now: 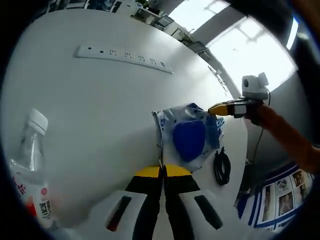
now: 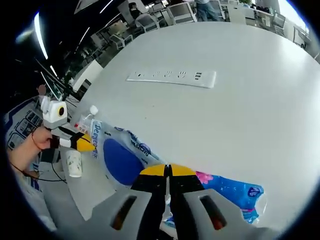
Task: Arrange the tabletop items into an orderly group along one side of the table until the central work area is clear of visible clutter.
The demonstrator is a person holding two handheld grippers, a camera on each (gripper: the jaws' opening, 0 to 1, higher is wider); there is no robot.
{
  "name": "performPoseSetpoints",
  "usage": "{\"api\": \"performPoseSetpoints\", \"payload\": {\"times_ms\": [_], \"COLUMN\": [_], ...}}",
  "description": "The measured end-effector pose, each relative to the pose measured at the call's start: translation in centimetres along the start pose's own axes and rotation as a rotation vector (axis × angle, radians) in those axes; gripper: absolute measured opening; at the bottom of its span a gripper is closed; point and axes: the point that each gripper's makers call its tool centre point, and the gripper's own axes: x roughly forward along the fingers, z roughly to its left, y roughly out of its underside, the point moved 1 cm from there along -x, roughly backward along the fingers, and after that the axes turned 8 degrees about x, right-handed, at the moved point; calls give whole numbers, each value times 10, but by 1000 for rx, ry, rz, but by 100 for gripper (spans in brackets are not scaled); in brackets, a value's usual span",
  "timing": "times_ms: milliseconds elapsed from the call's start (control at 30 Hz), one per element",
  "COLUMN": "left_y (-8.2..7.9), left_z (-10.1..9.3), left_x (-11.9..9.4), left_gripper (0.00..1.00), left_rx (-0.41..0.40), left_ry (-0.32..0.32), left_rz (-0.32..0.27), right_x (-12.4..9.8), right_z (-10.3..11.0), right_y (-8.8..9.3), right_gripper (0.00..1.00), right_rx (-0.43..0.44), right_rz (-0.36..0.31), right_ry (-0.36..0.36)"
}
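A blue and white plastic tissue pack (image 1: pixel 190 137) stretches between both grippers over the white table (image 1: pixel 100 110). My left gripper (image 1: pixel 162 171) is shut on its near edge. The right gripper (image 1: pixel 220 109) comes in from the right, its yellow tips pinching the pack's far corner. In the right gripper view, my right gripper (image 2: pixel 167 171) is shut on the pack (image 2: pixel 122 160), and the left gripper (image 2: pixel 85 142) clamps the opposite end. A clear water bottle (image 1: pixel 30 165) with a white cap and red label stands left of the pack.
A white power strip (image 1: pixel 125 55) lies farther back on the table, also seen as the power strip (image 2: pixel 172 76). A black cable (image 1: pixel 221 167) coils near the table edge. The water bottle (image 2: pixel 89 116) and a small white cup (image 2: pixel 74 163) stand beside the left gripper. A hand (image 2: pixel 25 145) holds that gripper.
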Motion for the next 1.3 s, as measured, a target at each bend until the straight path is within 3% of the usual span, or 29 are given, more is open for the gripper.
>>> {"api": "performPoseSetpoints", "payload": {"times_ms": [733, 1300], "left_y": [3, 2], "left_z": [8, 9], "left_x": [8, 9], "left_gripper": [0, 4], "left_rx": [-84, -90], "left_ry": [10, 21], "left_rz": [-19, -32], "right_x": [11, 10], "right_z": [-12, -15], "right_y": [2, -2], "right_gripper": [0, 2], "right_rx": [16, -9], "right_rz": [14, -32], "right_ry": [24, 21]}}
